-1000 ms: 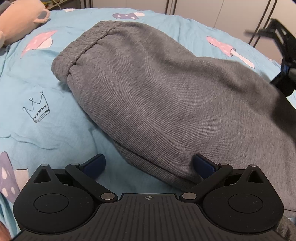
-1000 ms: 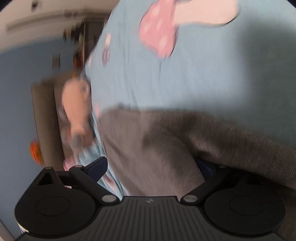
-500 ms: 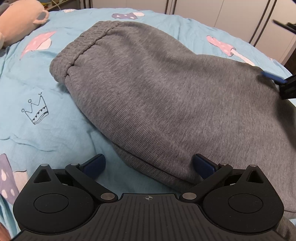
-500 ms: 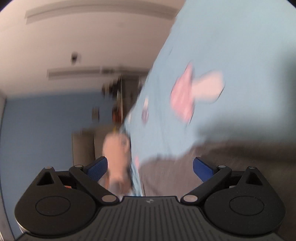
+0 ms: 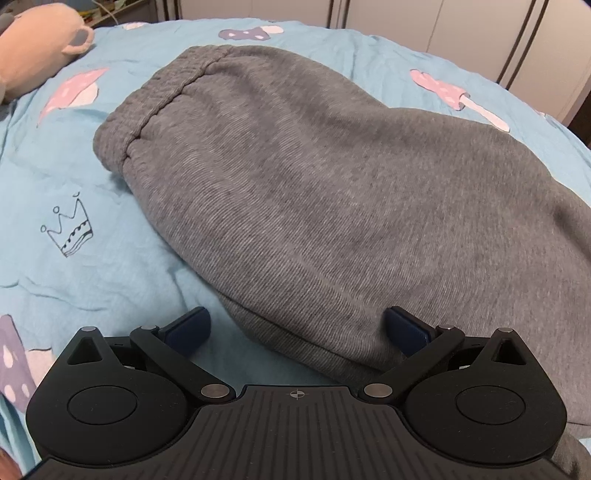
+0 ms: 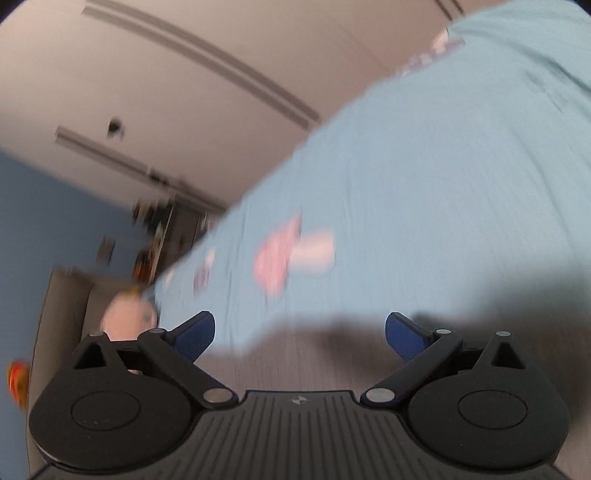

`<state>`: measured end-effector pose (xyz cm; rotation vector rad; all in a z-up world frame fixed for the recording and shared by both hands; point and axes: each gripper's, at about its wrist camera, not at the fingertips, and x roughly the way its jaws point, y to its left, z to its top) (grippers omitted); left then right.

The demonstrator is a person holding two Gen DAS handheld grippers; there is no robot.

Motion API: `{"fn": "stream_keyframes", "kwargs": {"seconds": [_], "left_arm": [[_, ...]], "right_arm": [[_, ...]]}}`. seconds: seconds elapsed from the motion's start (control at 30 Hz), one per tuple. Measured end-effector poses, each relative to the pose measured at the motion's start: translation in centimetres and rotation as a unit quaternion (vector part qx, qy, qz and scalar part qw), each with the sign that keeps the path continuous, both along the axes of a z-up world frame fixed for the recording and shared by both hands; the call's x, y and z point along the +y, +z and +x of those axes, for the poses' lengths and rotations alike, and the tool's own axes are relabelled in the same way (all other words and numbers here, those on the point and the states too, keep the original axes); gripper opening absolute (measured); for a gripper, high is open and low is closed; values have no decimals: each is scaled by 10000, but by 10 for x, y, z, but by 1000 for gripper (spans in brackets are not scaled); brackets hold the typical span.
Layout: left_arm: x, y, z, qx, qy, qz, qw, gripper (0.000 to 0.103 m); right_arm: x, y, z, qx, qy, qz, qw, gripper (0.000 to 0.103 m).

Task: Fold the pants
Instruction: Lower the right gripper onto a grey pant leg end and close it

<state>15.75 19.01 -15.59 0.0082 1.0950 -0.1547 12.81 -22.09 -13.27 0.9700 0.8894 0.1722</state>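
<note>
The grey sweatpants [image 5: 314, 192] lie folded in a thick bundle on the light blue bedsheet [image 5: 74, 177], waistband at the far left. My left gripper [image 5: 295, 328] is open and empty at the bundle's near folded edge, its right pad against the cloth. In the blurred, tilted right wrist view, my right gripper [image 6: 300, 332] is open and empty, with a strip of grey pants [image 6: 314, 362] just below and in front of it and the bedsheet [image 6: 424, 184] beyond.
A pink plush toy [image 5: 33, 40] lies at the bed's far left corner. White wardrobe doors [image 5: 461, 33] stand behind the bed. The sheet carries mushroom and crown prints [image 5: 68, 232]. In the right wrist view a blue wall [image 6: 48, 229] and white ceiling show.
My right gripper has let go of the pants, opened and swung up and away, leaving the left wrist view. The left gripper has barely moved.
</note>
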Motion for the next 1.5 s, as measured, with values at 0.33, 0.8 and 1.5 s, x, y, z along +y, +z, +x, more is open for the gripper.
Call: {"fn": "stream_keyframes", "kwargs": {"seconds": [0.33,0.8,1.5], "left_arm": [[-10,29,-21,-77,48,194,9998,103],[-158,73,-64,-330,-1117,-567,9916,103],[-221,15,-75,-227,-1488,-169,9885,103]], "right_arm": [[-119,4,-169,762,-2527,-893,9604,88],[-94,-6,-236,1738,-1505,-3958,8891,99],[-122,2,-268,1470,-1464,-4383,8746,99]]}}
